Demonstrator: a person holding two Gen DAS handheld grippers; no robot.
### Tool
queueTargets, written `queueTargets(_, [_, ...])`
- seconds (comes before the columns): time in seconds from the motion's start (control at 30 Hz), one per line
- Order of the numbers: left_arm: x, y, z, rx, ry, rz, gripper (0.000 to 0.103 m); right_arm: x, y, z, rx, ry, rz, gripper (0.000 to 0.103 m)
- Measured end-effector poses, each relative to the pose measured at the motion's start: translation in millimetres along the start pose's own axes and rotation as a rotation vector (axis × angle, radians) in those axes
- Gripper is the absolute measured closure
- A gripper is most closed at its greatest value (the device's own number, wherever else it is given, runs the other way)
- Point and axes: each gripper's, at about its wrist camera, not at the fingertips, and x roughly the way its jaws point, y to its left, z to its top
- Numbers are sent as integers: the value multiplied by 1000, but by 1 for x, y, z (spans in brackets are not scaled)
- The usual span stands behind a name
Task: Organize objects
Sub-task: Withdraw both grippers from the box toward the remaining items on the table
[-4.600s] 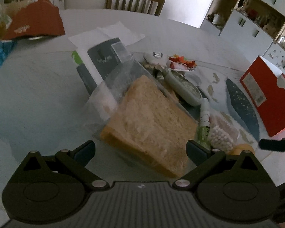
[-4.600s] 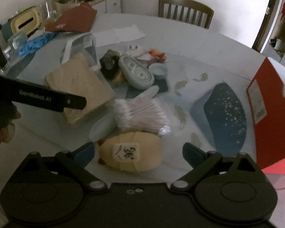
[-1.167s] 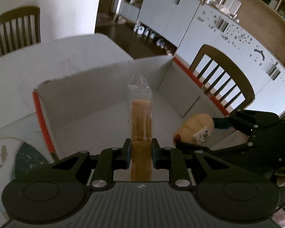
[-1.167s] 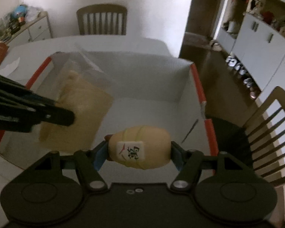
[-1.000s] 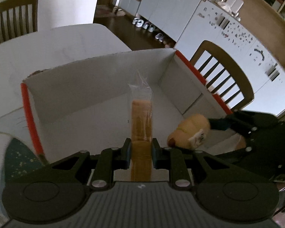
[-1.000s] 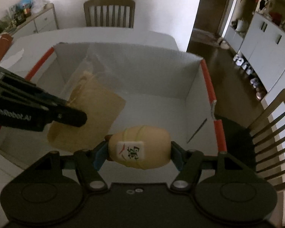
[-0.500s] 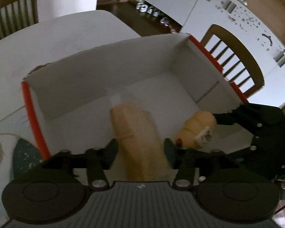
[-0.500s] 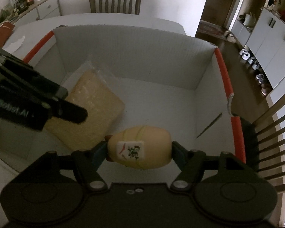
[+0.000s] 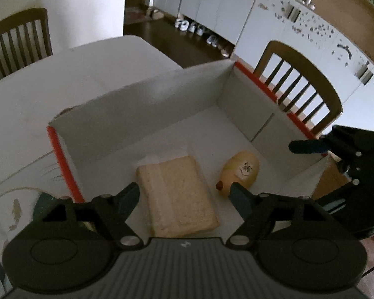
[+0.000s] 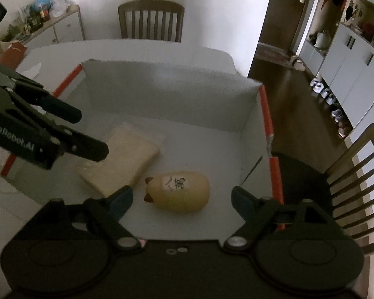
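A bagged slab of bread (image 9: 177, 194) (image 10: 122, 159) lies flat on the floor of a white cardboard box with red edges (image 9: 142, 114) (image 10: 172, 97). Beside it, to its right, rests a yellow egg-shaped toy with a label (image 9: 241, 172) (image 10: 180, 191). My left gripper (image 9: 185, 195) hangs above the bread, its jaws opening, nothing pressed between them. My right gripper (image 10: 180, 198) hovers over the toy, jaws opening too, both pads clear of it. Each gripper shows in the other's view, the left one (image 10: 72, 130) and the right one (image 9: 309, 147).
The box sits on a white table (image 9: 27, 104) with a fish-patterned mat (image 9: 15, 211) at the left. Wooden chairs (image 10: 150, 21) (image 9: 299, 87) stand at the far side and the right. White cabinets (image 9: 299, 30) and shoes (image 10: 326, 94) line the dark floor beyond.
Both grippers have opened: the bread dropped from upright in the left jaws to lying flat in the box, and the toy left the right jaws and now rests on the box floor.
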Motion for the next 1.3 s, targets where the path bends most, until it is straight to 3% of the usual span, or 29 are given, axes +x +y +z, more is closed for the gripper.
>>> queueTargets(0.57, [-84, 6, -35, -23, -165, -52, 24, -61, 32, 9, 26, -127, 52, 16])
queueTargets(0.73, [-106, 19, -58, -14, -213, 26, 24, -63, 54, 8, 46, -141, 66, 13])
queueTargets(1.03, [-141, 71, -101, -99, -262, 158, 24, -64, 112, 10, 61, -153, 87, 9])
queueTargets(1.3, [-170, 123, -144, -162, -267, 180, 20, -55, 179, 11, 28, -124, 133, 5])
